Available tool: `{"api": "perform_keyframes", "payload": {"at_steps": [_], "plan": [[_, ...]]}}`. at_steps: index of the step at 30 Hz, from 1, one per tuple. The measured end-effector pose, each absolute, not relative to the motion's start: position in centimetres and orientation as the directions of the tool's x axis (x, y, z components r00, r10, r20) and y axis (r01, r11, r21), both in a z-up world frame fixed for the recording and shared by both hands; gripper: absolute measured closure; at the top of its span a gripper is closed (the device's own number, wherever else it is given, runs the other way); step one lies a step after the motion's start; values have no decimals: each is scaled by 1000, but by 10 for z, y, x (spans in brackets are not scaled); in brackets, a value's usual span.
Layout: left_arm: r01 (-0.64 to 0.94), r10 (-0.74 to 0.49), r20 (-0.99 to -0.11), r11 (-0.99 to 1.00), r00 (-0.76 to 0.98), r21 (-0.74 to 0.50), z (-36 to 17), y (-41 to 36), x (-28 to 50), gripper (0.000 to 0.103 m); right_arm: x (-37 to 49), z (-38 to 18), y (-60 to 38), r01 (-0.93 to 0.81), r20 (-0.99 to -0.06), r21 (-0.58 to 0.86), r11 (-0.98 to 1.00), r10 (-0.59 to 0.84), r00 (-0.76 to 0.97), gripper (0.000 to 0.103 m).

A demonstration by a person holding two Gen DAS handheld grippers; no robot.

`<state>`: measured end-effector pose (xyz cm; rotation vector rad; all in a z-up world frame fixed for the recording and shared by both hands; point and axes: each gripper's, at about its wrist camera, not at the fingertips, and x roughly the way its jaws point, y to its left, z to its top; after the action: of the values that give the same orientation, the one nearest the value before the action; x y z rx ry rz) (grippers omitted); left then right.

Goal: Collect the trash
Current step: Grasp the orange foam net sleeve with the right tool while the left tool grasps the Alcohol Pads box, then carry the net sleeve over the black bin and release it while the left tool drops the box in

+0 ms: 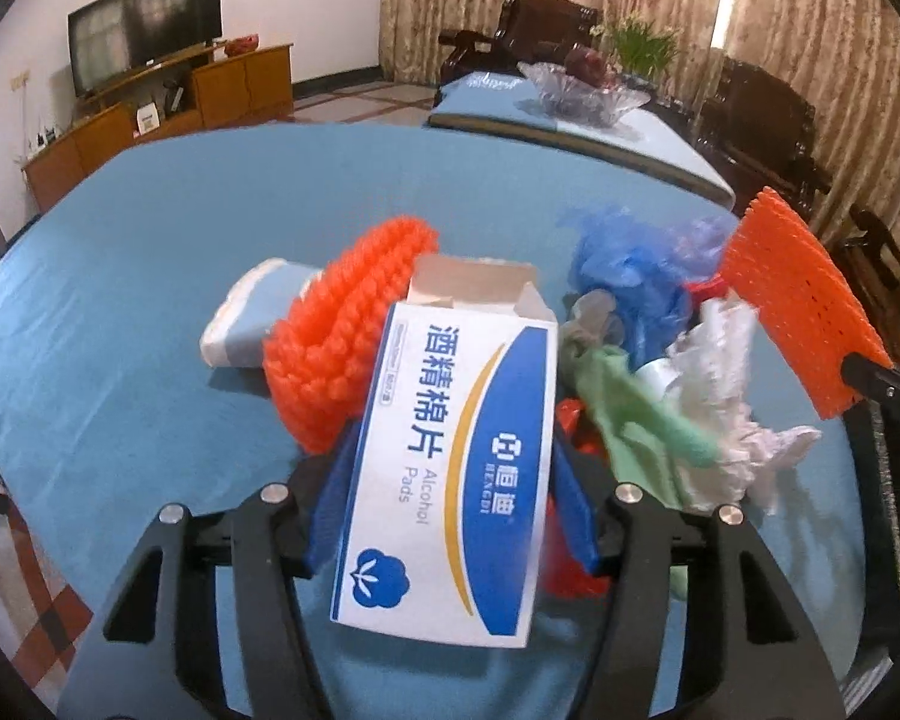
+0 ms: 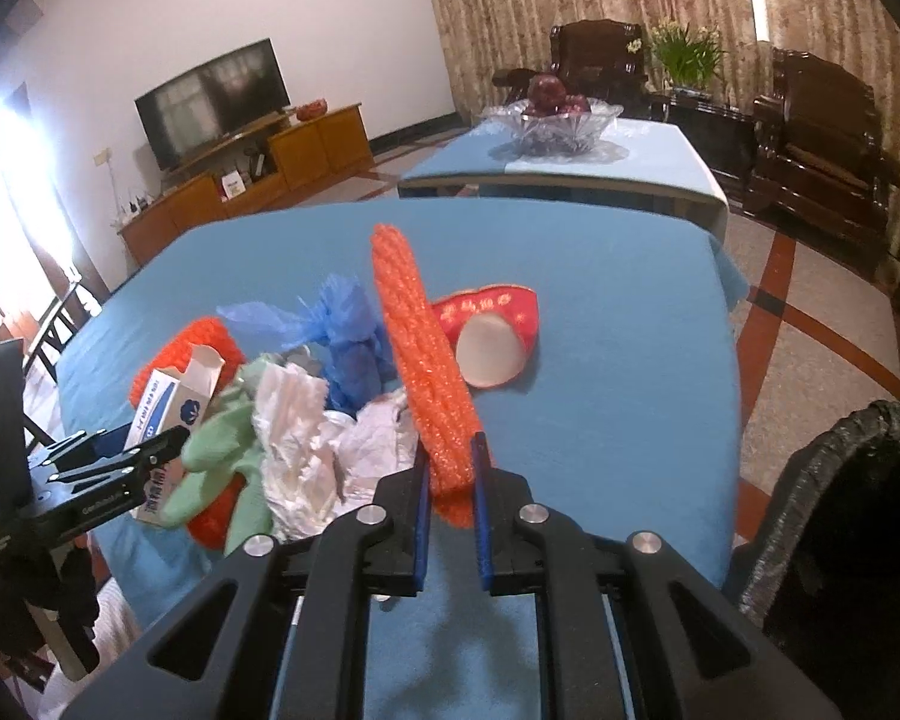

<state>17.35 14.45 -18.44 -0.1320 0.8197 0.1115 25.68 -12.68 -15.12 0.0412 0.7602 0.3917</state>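
Observation:
My left gripper (image 1: 453, 438) is shut on a white and blue alcohol pad box (image 1: 444, 480), with its blue pads against both long sides and the box's open end pointing away. My right gripper (image 2: 451, 450) is shut on the near end of an orange foam net sleeve (image 2: 420, 348), which stands up above the pile. The trash pile lies on the blue table (image 2: 630, 390). It holds a second orange foam net (image 1: 342, 330), a blue plastic bag (image 1: 624, 264), a green cloth (image 1: 630, 420), crumpled white paper (image 1: 720, 396) and a red paper cup (image 2: 492, 330).
A bin lined with a black bag (image 2: 840, 510) stands beside the table at the lower right. A pale blue packet (image 1: 252, 312) lies left of the pile. Beyond are a second table with a glass fruit bowl (image 2: 552, 126), dark wooden chairs and a TV cabinet.

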Motion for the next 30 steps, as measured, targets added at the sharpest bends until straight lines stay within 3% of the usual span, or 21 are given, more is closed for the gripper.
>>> {"api": "perform_keyframes", "payload": {"at_steps": [11, 17, 30], "plan": [[-68, 1, -625, 994, 781, -84, -105, 99, 145, 47, 228, -96, -157, -303, -557, 228, 925, 379, 739, 91], [48, -82, -581, 996, 810, -74, -74, 44, 151, 47, 200, -71, -193, -253, -509, 240, 937, 344, 789, 91], [346, -333, -564, 934, 756, -88, -74, -107, 180, 48, 146, -69, -303, 11, -528, 204, 979, 101, 843, 91]]}}
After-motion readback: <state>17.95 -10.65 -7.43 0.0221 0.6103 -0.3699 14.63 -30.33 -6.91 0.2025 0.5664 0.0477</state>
